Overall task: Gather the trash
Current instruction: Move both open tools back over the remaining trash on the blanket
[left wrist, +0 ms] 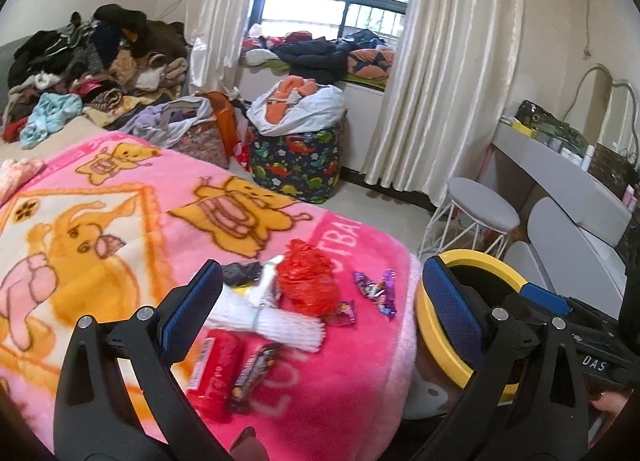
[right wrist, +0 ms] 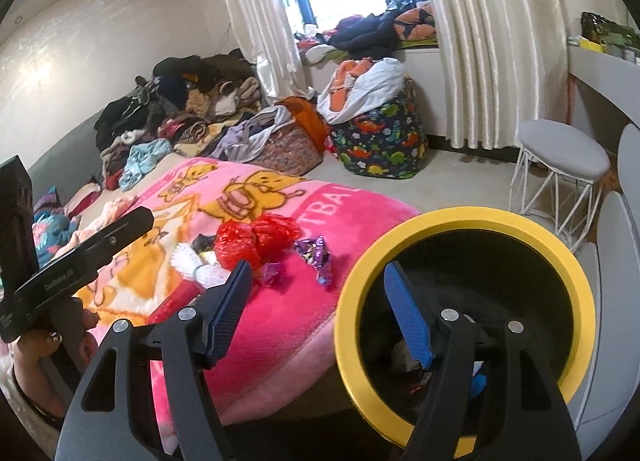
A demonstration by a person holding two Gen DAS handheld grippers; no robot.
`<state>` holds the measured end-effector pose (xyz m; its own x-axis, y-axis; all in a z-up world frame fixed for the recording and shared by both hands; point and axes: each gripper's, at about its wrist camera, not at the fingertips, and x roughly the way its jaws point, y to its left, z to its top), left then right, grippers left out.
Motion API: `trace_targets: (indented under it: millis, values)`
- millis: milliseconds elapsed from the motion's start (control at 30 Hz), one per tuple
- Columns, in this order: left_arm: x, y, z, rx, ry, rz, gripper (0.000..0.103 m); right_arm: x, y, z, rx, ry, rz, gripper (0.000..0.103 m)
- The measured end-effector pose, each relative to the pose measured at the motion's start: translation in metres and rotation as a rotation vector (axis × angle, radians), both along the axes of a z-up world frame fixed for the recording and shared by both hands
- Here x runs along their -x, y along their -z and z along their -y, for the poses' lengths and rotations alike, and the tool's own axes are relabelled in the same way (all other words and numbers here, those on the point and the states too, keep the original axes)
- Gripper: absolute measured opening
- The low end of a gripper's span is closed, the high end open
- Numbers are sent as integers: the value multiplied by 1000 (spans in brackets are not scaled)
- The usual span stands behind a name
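Trash lies on the pink cartoon blanket: a crumpled red plastic bag, purple candy wrappers, a white knitted glove, a red packet and a dark snack wrapper. My left gripper hovers open over this heap, holding nothing. A yellow-rimmed black bin stands at the bed's corner, with some scraps inside. My right gripper is open, its right finger over the bin's mouth, its left finger over the blanket; the pads touch nothing.
A clothes pile covers the far bed. A dinosaur-print hamper, a woven basket, a white wire stool and a white dressing table stand around the floor. A hand holds the left gripper's body.
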<state>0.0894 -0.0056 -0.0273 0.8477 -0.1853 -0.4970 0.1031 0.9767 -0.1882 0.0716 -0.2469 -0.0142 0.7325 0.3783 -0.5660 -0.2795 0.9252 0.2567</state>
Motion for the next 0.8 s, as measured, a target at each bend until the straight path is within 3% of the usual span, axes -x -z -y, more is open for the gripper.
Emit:
trace_targets:
  millis: [400, 667, 800]
  values:
    - [0, 18, -54, 28, -110, -53, 92, -17, 6, -37, 46, -91, -10, 66]
    - [-14, 37, -79, 92, -149, -112, 92, -42, 18, -50, 78, -106, -44, 66]
    - [-26, 48, -88, 127, -154, -148, 92, -60, 28, -49, 88, -99, -79, 58]
